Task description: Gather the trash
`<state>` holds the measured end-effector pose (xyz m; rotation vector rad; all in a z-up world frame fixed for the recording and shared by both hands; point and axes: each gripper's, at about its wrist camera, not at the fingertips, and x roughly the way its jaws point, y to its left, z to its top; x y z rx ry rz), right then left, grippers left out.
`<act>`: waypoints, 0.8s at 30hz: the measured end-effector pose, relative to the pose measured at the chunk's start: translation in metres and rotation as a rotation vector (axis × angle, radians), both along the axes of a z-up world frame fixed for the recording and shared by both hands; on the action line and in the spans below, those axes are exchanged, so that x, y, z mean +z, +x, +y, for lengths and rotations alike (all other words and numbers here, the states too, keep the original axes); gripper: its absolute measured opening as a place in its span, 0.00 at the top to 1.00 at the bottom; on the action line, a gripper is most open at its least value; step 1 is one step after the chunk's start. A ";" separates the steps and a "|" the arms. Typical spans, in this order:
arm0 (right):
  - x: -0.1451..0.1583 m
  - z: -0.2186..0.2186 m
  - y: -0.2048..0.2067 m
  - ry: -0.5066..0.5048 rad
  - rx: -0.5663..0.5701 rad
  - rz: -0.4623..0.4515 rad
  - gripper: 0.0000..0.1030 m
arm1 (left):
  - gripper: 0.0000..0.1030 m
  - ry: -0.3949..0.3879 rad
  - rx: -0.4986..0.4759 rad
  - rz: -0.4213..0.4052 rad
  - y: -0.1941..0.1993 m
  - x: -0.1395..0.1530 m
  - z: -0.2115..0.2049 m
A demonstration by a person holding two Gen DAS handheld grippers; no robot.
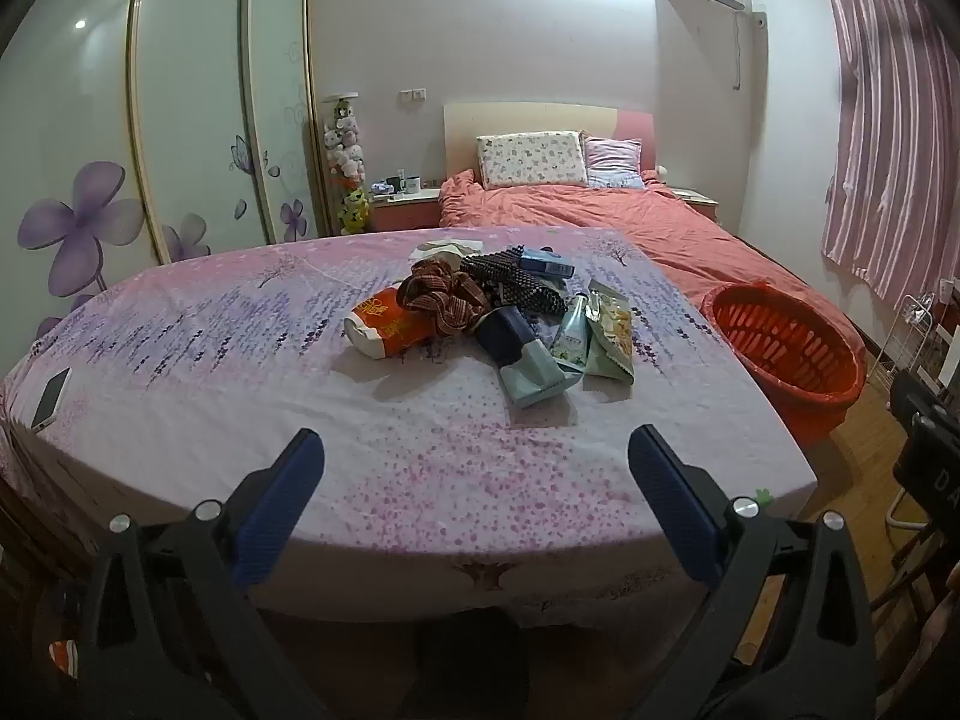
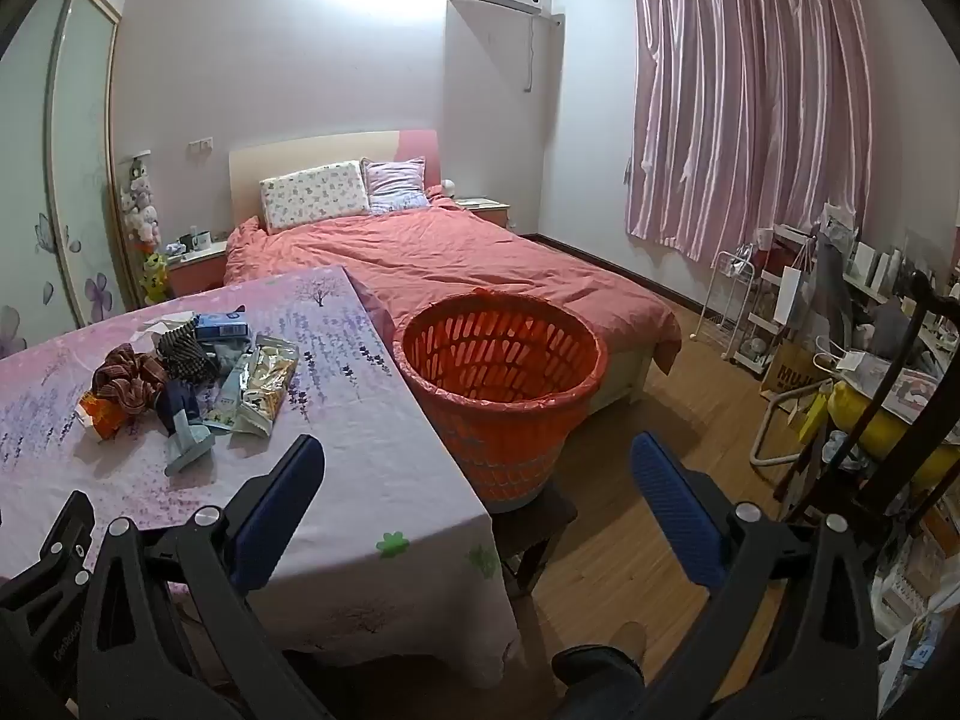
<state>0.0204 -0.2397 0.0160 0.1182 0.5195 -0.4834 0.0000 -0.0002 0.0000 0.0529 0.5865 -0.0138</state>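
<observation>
left claw [image 1: 477, 450]: gaping wide, gripping nothing
right claw [image 2: 477, 459]: gaping wide, gripping nothing
trash pile [image 1: 492, 318]: lying on surface [image 1: 240, 324]
basket [image 2: 501, 384]: standing beside surface

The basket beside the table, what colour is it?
Orange-red, with slotted sides: the basket shows best in the right wrist view.

Tablecloth [image 1: 420, 468]: matt printed cloth. Basket [image 2: 501, 384]: slotted orange plastic. Snack packet [image 1: 612, 330]: glossy foil. Floor [image 2: 630, 540]: smooth wood.
</observation>
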 end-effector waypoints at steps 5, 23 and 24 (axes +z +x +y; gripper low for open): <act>0.000 0.001 0.001 -0.003 0.001 -0.002 0.02 | 0.04 -0.003 0.000 0.000 0.000 0.000 0.000; 0.000 0.002 0.001 -0.011 0.000 0.000 0.02 | 0.04 -0.005 0.000 0.000 0.000 0.000 0.000; 0.000 0.002 0.001 -0.011 0.000 0.000 0.02 | 0.04 -0.005 0.000 0.000 0.000 0.000 0.000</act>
